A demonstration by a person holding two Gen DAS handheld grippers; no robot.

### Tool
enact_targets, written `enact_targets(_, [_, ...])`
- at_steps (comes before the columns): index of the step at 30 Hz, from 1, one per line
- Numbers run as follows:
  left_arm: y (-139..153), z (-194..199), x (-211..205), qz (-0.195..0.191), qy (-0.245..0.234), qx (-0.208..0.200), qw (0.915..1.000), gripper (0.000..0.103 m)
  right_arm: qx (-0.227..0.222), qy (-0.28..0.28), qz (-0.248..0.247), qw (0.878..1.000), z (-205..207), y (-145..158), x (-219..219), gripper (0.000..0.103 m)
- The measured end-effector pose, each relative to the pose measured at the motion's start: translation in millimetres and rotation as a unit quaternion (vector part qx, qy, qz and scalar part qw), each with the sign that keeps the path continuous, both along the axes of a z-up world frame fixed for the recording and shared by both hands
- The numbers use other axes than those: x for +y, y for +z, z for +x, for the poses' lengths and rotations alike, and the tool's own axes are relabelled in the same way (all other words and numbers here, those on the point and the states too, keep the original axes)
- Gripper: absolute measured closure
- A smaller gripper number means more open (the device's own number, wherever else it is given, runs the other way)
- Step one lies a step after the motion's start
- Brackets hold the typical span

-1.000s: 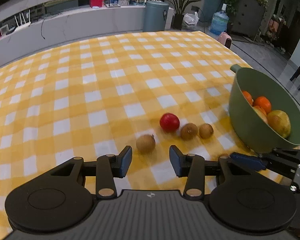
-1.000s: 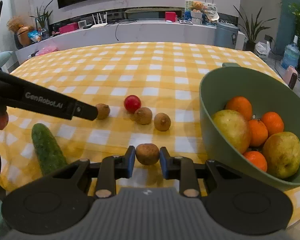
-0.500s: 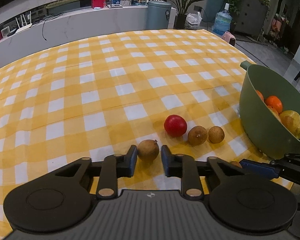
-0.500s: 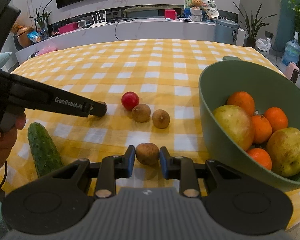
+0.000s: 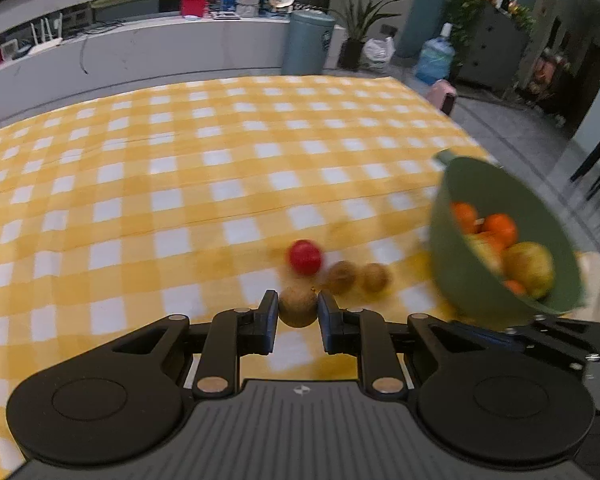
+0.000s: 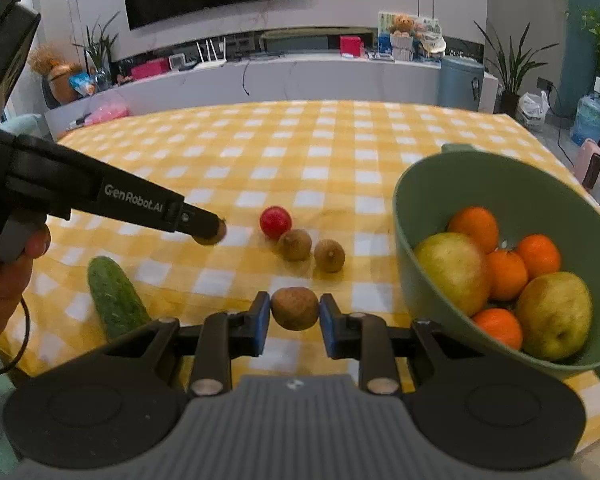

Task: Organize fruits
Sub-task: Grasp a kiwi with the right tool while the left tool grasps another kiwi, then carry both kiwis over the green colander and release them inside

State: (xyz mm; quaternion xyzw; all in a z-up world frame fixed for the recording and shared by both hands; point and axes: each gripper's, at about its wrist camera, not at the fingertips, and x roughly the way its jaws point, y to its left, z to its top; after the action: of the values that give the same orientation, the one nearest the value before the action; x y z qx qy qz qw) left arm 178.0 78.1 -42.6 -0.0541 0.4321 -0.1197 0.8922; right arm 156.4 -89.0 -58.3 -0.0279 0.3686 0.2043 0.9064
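Observation:
My left gripper [image 5: 298,312] is shut on a brown kiwi [image 5: 298,306] and holds it above the checked tablecloth; in the right wrist view it [image 6: 210,234] hangs left of the other fruits. My right gripper [image 6: 294,312] is shut on another brown kiwi [image 6: 295,308]. A red tomato [image 6: 275,222] and two more kiwis [image 6: 295,245] [image 6: 329,255] lie on the cloth. The green bowl [image 6: 460,172] at right holds oranges [image 6: 474,226] and yellow-green pears [image 6: 452,268].
A green cucumber [image 6: 116,300] lies at the near left of the table. The yellow checked cloth [image 5: 180,184] covers the whole table. The table's right edge runs just behind the bowl [image 5: 452,264]. A hand holds the left gripper's handle [image 6: 12,264].
My left gripper closed on the kiwi, lifted it off the cloth and moved right towards the other fruits. My right gripper kept its kiwi and stayed about in place.

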Motion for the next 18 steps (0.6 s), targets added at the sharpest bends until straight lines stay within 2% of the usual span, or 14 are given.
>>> enact_targets(9, [35.3,-10.9,-43.4,-0.039,-0.050,-0.015,0.9979,0.080,-0.042,-0.029,0.017,0.999,-17.2,33.4,-41.7,0.080])
enact_targets(14, [42.1,-8.0,-69.3,-0.057,-0.074,-0.009,0.9956,0.080,-0.037,-0.068,0.016,0.997,-15.4,43.6,-76.6,0.080])
enact_targets(18, [45.0,-3.9,-94.7,-0.048,-0.102,-0.006,0.9936,0.080,-0.019,-0.078,0.005,0.997,-7.4,47.3,-99.8,0.080])
